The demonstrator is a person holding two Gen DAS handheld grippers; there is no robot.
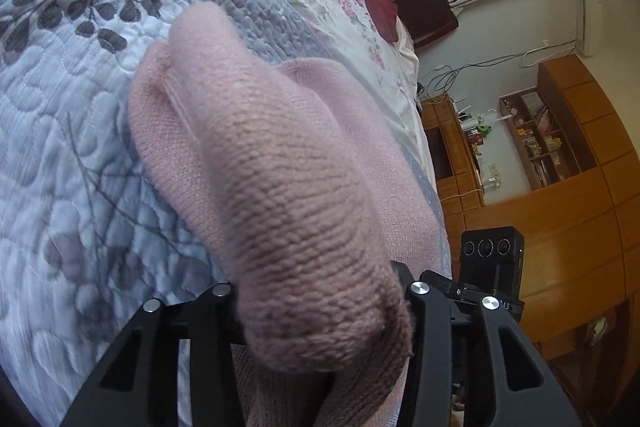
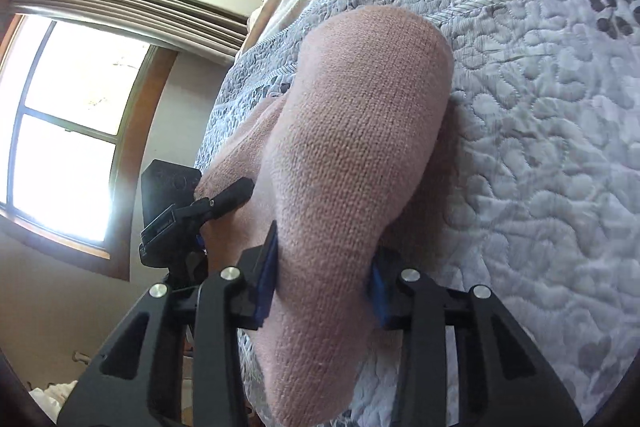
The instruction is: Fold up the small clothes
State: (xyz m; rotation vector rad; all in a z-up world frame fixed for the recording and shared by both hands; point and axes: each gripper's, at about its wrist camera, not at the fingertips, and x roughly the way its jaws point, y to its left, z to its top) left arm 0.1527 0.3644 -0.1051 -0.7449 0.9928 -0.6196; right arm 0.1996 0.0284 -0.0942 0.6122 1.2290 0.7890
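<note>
pink knit garment (image 1: 280, 155) held raised over quilted bedspread (image 1: 60, 147) | left gripper (image 1: 320, 311) clamped on one bunched edge | right gripper (image 2: 324, 287) clamped on another, blue pads seen | likely lifted for fold-over; garment type unclear

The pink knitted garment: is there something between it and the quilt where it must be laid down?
Nothing visible. Both the left gripper and the right gripper are shut on the pink knitted garment, and the quilt beside and beyond it shows bare; the part under the fabric is hidden.
</note>
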